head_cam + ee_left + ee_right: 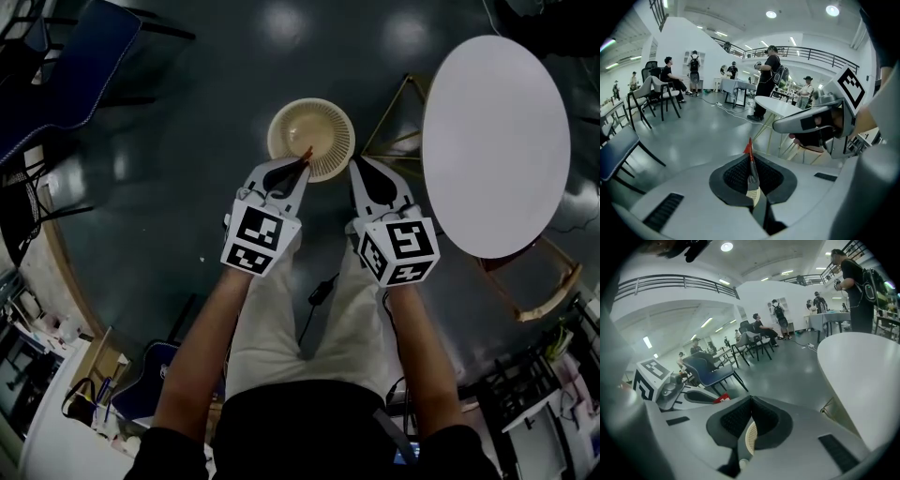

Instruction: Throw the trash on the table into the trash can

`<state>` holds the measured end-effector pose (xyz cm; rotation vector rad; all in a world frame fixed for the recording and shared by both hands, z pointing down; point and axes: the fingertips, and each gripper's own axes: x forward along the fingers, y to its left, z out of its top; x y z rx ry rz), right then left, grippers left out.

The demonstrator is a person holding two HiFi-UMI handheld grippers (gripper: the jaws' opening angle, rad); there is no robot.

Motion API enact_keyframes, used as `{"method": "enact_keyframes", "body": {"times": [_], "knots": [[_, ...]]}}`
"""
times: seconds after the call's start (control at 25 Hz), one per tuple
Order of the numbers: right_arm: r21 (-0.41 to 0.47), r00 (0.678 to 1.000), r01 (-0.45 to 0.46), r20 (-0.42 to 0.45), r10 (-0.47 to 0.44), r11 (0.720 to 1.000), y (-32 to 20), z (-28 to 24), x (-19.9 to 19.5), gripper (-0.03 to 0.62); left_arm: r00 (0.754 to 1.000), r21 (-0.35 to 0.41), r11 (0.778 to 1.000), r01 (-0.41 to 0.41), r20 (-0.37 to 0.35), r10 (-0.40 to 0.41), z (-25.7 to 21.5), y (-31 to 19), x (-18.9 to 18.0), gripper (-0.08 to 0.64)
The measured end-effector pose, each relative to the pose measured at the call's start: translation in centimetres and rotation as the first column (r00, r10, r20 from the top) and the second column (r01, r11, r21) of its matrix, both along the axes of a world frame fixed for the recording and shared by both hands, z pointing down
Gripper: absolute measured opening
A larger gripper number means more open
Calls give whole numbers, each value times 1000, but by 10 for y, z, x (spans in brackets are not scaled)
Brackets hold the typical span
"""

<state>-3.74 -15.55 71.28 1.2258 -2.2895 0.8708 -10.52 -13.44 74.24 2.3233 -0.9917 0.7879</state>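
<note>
Hard to make out: the red scrap (pixel 306 154) is thin and seen edge-on, so I cannot tell what sort of trash it is. In the left gripper view only its red tip (pixel 748 147) pokes out past the jaws.
Cut off: the white round table (pixel 495 141) runs out of the right gripper view at 3 o'clock (pixel 862 376). Its top covers most of its legs.
Left gripper (pixel 301 166): jaws pressed together (pixel 751 157), pinching the red scrap between the pads.
Right gripper (pixel 356 165): jaws closed tip to tip (pixel 750 401), with nothing between them.
Trash can (pixel 311 139): a round, pale, ribbed basket on the dark floor, at 12 o'clock from both grippers. The scrap's tip overlaps its near rim from above. How high above it the scrap sits I cannot tell.
Table: at 2 o'clock from the right gripper, apart from the trash can.
Grippers: side by side, close, not touching.
</note>
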Motion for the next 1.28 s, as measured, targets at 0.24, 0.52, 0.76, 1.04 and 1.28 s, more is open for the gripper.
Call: {"method": "enact_keyframes", "body": {"times": [0.24,0.52,0.76,1.04,1.28], "knots": [[-35,1000,-9,-6,9,999,7,48,2,18,1000,-40,999,-7,-3,7,47,5,4,25],[-77,1000,-11,-6,11,997,19,92,0,18,999,-69,997,-32,-16,31,83,10,11,25],[-96,1000,-8,-4,8,995,23,114,-3,18,999,-99,994,-48,-11,47,115,15,15,25],[-121,1000,-7,-22,4,993,25,141,0,18,998,-121,991,-59,-10,58,150,14,21,25],[-141,999,5,-39,-11,990,27,160,1,18,997,-130,989,-75,19,78,180,8,20,25]]}}
